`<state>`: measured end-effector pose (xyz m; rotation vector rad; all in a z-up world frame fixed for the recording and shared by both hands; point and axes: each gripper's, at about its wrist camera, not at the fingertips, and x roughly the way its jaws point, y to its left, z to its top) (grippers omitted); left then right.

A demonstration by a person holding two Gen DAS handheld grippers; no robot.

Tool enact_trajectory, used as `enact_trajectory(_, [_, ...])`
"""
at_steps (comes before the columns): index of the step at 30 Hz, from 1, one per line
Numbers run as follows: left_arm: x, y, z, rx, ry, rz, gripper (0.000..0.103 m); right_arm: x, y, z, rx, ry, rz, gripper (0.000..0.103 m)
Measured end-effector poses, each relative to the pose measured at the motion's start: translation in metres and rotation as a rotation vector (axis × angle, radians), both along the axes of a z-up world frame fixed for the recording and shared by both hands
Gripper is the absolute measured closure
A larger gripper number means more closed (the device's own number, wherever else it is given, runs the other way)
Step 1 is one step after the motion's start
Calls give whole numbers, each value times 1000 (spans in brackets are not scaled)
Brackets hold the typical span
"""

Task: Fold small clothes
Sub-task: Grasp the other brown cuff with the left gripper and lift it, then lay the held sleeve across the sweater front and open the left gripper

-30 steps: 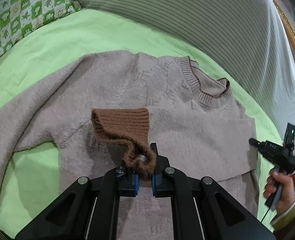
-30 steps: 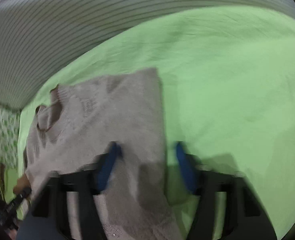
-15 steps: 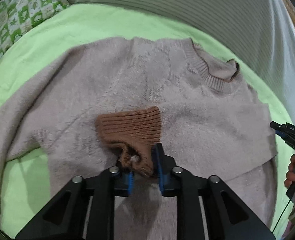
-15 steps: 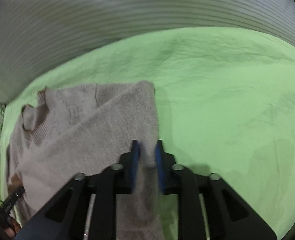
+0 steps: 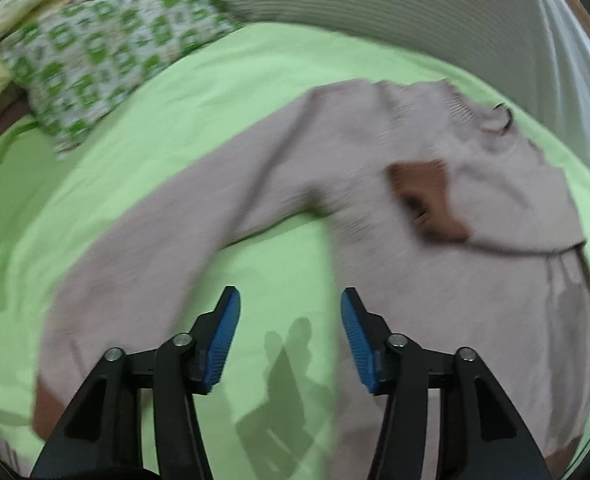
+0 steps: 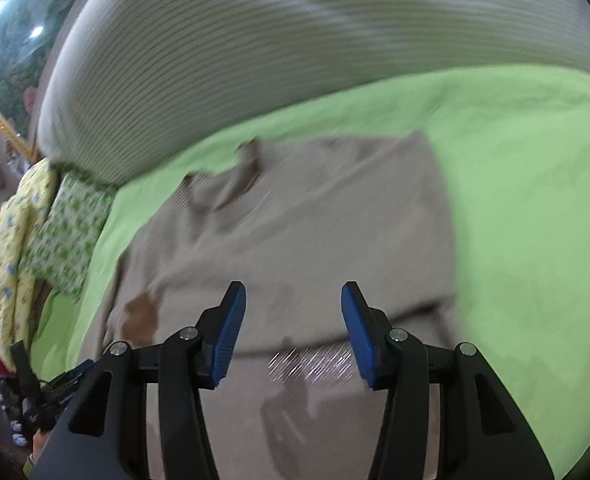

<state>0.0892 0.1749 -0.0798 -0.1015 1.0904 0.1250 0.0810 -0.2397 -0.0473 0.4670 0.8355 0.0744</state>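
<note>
Much motion blur across sweater (image 5: 435, 280); lower hem cut off.

both wrist views look steeply down, close over the sweater (image 5: 435, 240) (image 6: 315, 240) on the green sheet (image 5: 235, 100) (image 6: 535, 200).

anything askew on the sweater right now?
Yes. One sleeve of the sweater still trails out across the green sheet, unfolded, while the other sleeve's brown cuff lies folded onto the body. No damage visible; frames are blurred.
</note>
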Motion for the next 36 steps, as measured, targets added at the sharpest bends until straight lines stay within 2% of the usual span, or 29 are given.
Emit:
enact_trajectory(3, [-20,27,-5,78,33,32,36,-9,18,-12,45,32,23,52])
enact_trajectory(6, [-32,43,-15,167,97,50,34,-20,33,-17,69,48,30,52])
enact_trajectory(9, [-36,54,-36,321,210,73,33,-28,44,-20,79,60,48,52])
enact_trajectory(11, [-39,61,-44,320,236,83,31,-32,51,-20,79,65,64,52])
enact_trajectory(13, [-40,67,-43,283,235,95,36,-34,57,-20,80,64,78,52])
enact_trajectory(15, [-37,71,-42,207,244,79,71,-36,60,-20,84,62,79,52])
enact_trajectory(16, [-35,72,-42,184,252,72,78,-36,59,-20,87,62,76,52])
enact_trajectory(17, [-33,72,-41,178,263,65,91,-37,59,-20,89,62,73,52])
enact_trajectory(18, [-31,71,-39,176,270,59,98,-37,58,-21,92,63,69,52])
enact_trajectory(19, [-29,70,-37,163,275,54,100,-38,57,-22,94,63,65,52])
enact_trajectory(21, [-24,69,-23,72,252,61,101,-39,54,-23,99,62,58,52])
enact_trajectory(24, [-14,59,14,-135,172,50,101,-41,49,-24,104,59,48,52])
enact_trajectory(26, [-2,38,48,-259,100,0,101,-42,44,-23,110,56,39,52])
enact_trajectory(32, [57,-63,128,-439,-65,-218,101,-43,28,-24,132,50,3,52])
enact_trajectory(36, [99,-131,146,-536,-122,-328,101,-43,16,-18,142,30,-19,52])
